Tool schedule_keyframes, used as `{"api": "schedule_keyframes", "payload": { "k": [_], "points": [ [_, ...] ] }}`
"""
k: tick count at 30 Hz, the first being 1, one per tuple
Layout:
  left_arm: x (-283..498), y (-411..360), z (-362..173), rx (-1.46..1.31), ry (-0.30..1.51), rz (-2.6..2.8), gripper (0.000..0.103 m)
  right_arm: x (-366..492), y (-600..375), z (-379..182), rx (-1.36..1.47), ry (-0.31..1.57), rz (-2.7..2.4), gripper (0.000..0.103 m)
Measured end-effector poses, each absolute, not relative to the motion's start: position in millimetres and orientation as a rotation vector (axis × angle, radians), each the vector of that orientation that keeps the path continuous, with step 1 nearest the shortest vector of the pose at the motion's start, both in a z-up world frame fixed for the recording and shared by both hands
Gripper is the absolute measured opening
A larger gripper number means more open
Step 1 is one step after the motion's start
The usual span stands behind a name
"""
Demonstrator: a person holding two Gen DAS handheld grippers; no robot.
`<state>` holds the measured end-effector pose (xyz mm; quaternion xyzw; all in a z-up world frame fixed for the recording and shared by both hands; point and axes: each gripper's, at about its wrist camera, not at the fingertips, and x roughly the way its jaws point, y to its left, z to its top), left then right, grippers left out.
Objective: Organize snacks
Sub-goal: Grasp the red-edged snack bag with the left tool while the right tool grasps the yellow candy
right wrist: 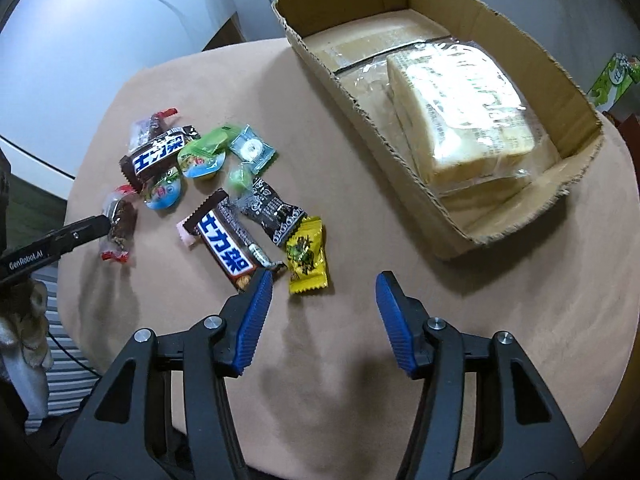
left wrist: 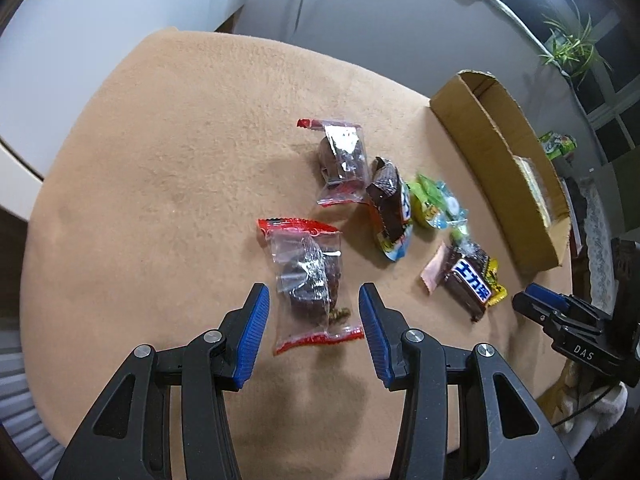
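Several wrapped snacks lie on the tan table (left wrist: 160,160). My left gripper (left wrist: 314,300) is open, its jaws on either side of a clear red-edged packet (left wrist: 308,276) with a dark snack inside, not touching it. A second such packet (left wrist: 344,160) lies farther off. My right gripper (right wrist: 324,280) is open just above the table, with a yellow candy (right wrist: 307,256) between and slightly ahead of its jaws. A brown chocolate bar (right wrist: 226,242) lies by its left finger. The cardboard box (right wrist: 576,92) holds a wrapped pale block (right wrist: 456,112).
More snacks sit in a loose pile: a black candy (right wrist: 272,208), green jelly cups (right wrist: 204,156), a mint (right wrist: 254,148), another chocolate bar (right wrist: 158,156). The left gripper shows in the right wrist view (right wrist: 80,232). A green package (right wrist: 612,80) stands beyond the box.
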<state>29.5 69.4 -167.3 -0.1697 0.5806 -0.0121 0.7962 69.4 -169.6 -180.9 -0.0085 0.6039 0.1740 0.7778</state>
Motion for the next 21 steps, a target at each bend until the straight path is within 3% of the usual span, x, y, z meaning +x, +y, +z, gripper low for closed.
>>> {"api": "schedule_keyframes", "payload": {
  "k": [3, 5, 16, 21],
  "points": [
    [32, 68, -174, -0.351, 1.259, -0.020, 0.044, 75, -162, -189, -0.044, 1.319, 0.370, 0.056],
    [35, 67, -179, -0.350, 1.270, -0.016, 0.044, 79, -156, -196, -0.065, 1.333, 0.366, 0.047],
    [46, 55, -191, -0.339, 1.292, -0.031, 0.044, 83, -133, -208, -0.178, 1.338, 0.363, 0.046],
    [48, 51, -193, -0.306, 1.288, -0.028, 0.044, 75, -121, -213, -0.261, 1.324, 0.365, 0.039]
  ]
}}
